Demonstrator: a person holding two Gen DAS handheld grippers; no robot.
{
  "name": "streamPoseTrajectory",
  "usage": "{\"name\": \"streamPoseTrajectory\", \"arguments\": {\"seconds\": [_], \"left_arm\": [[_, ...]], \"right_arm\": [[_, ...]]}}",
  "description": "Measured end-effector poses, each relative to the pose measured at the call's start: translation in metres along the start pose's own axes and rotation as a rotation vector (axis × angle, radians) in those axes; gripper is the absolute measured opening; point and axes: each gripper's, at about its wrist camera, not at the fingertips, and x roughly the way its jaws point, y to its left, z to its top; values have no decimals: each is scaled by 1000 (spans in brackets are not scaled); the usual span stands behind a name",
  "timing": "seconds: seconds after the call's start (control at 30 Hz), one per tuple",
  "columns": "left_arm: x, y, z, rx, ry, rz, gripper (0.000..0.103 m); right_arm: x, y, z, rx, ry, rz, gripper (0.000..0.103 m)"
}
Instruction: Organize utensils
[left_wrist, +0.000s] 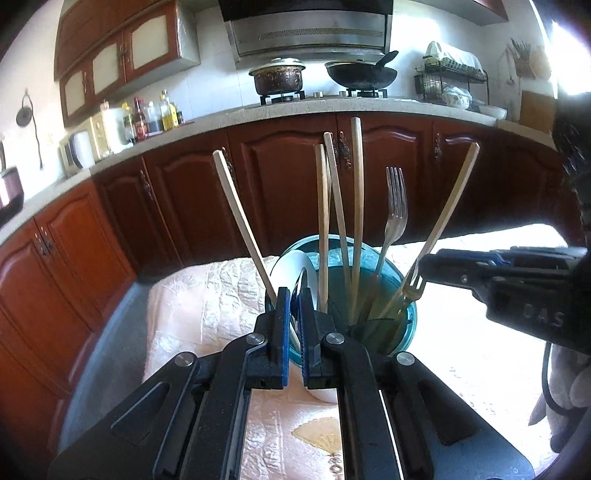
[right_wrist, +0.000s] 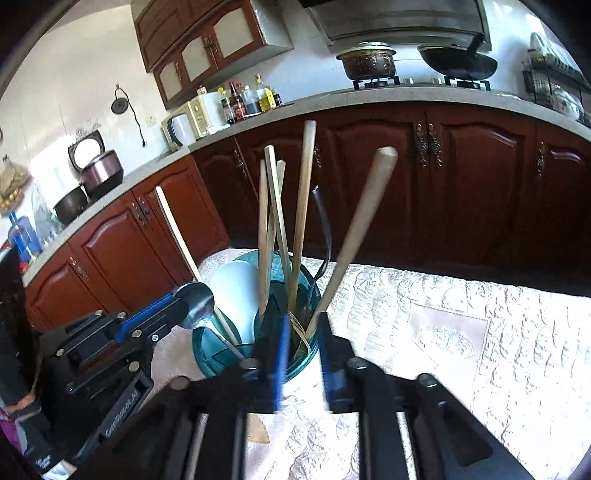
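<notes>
Utensils stand bunched in a translucent teal plastic holder on a pale quilted cloth that covers the worktop. In the holder: several pale wooden chopsticks leaning apart in different directions, a silver metal fork with tines up, and a white rounded piece in the left part. A small gold-toned fork rests at the right rim.

Left gripper: jaws nearly closed on the handle of a silver metal spoon, its bowl held up just beside the holder's left rim in the right wrist view.

Right gripper: jaws apart, straddling the holder's near rim; nothing held between them. In the left wrist view its tip sits at the small fork, contact unclear.

Room: red-brown wooden base cabinets under a light stone counter. On the hob, a stained lidded pot and a black wok. Bottles of condiments stand left of the hob, and a dish rack right.
</notes>
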Motion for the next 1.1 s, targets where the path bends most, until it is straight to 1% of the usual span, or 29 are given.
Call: {"name": "streamPoseTrajectory", "arguments": {"seconds": [0.1, 0.17, 0.23, 0.3, 0.37, 0.4, 0.43, 0.47, 0.5, 0.63, 0.7, 0.8, 0.87, 1.1], "left_arm": [[-2, 5, 1, -29, 19, -24, 7], [-3, 9, 2, -50, 35, -45, 16], [-8, 13, 2, -77, 45, -72, 36], [-17, 16, 3, -99, 39, -91, 46], [-26, 17, 5, -107, 36, -93, 48], [-29, 17, 6, -111, 38, -95, 51], [-31, 18, 6, -118, 45, -102, 57], [-33, 18, 7, -124, 48, -108, 59], [-36, 19, 8, -133, 51, -112, 61], [-43, 19, 10, -143, 57, -98, 61], [-46, 17, 10, -147, 67, -89, 61], [-49, 17, 10, -154, 73, -76, 61], [-51, 19, 10, -162, 79, -75, 61], [-57, 26, 11, -179, 86, -38, 61]], "right_arm": [[-10, -4, -2, 25, -11, 8, 21], [-17, -4, -4, 40, -17, 12, 21], [-23, -4, -6, 48, -19, 10, 21], [-31, -3, -8, 51, -27, 3, 22], [-36, -1, -8, 48, -33, -14, 25], [-38, 1, -9, 48, -33, -26, 27], [-39, 2, -10, 49, -33, -34, 27], [-41, 4, -11, 51, -31, -39, 28], [-42, 6, -13, 51, -28, -40, 28], [-43, 16, -17, 36, -14, -75, 28], [-42, 21, -19, 33, 2, -93, 33], [-44, 27, -20, 43, 1, -97, 33], [-46, 31, -21, 41, 0, -116, 34], [-50, 31, -22, 64, 9, -142, 37]]}}
